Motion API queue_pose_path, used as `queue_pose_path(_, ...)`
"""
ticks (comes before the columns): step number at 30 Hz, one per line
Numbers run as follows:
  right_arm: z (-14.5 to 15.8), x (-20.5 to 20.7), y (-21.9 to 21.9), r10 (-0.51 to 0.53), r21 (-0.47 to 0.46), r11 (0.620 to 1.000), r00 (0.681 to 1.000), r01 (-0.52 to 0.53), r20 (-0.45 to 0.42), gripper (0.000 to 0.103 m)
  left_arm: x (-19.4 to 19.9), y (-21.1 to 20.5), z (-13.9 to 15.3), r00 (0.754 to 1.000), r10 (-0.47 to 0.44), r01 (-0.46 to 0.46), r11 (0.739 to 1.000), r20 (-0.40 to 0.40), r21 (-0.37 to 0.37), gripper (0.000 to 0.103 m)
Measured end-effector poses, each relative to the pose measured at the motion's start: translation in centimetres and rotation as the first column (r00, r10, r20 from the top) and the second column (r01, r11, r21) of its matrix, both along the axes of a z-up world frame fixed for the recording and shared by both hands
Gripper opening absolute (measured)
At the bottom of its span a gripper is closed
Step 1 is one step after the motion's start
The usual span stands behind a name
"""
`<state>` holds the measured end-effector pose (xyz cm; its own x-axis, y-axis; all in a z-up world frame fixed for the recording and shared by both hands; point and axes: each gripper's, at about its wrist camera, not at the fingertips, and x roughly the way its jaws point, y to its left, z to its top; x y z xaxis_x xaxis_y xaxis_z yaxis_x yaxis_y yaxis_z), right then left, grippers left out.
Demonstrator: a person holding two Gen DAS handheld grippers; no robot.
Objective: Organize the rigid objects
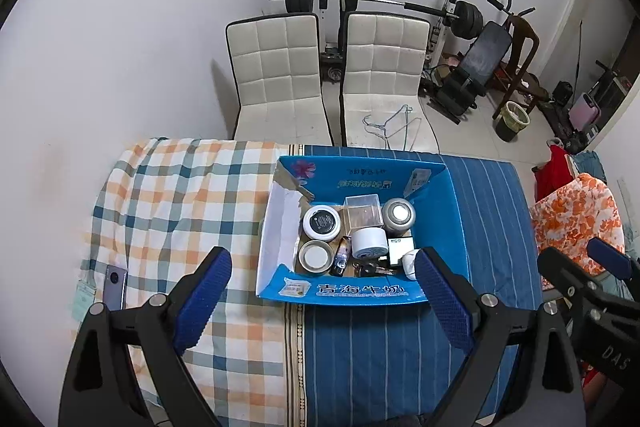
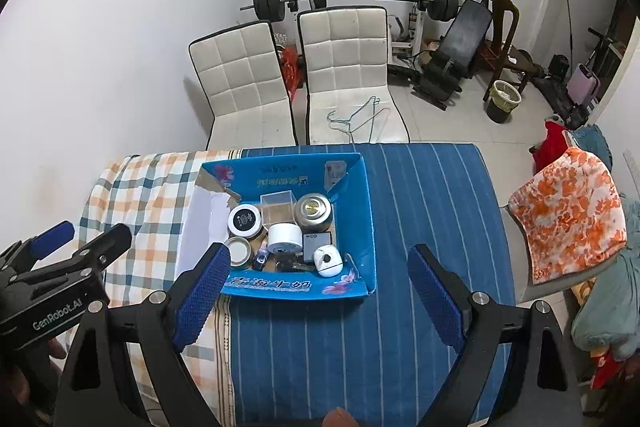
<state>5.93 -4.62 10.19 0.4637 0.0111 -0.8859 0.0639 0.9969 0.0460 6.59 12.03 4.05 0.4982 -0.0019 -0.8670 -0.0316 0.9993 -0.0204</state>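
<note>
A blue cardboard box (image 1: 452, 211) (image 2: 362, 211) stands open on the bed. Inside it sit several rigid objects: a white jar with a black lid (image 1: 321, 222) (image 2: 244, 219), a clear plastic cube (image 1: 363, 211) (image 2: 276, 207), a silver round tin (image 1: 398, 213) (image 2: 313, 211), a white tape roll (image 1: 369, 242) (image 2: 285, 237), a metal lid (image 1: 315, 255) (image 2: 239, 250), a small dark bottle (image 1: 340, 261), keys (image 1: 372, 270), a dark card box (image 2: 317, 245) and a white earbud case (image 2: 328, 259). My left gripper (image 1: 322, 287) hangs open high above the box front. My right gripper (image 2: 318, 281) is open too, empty.
The bed carries a checked sheet (image 1: 180, 203) on the left and a blue striped sheet (image 2: 432, 211) on the right. A phone (image 1: 116, 285) lies on the checked part. Two white chairs (image 1: 276, 75) stand behind, with gym gear and a bin (image 2: 502, 101) beyond. An orange floral cloth (image 2: 568, 211) hangs at right.
</note>
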Motion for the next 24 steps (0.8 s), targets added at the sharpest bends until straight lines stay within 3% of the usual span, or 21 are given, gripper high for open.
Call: queue_pose_path(24,-0.31,-0.55,-1.12,-0.03,-0.013,0.999,1.0,0.03,-0.007,0.092,-0.85,-0.06,0.05,1.0,0.003,-0.003,1.0,0.004,0.016,0.094)
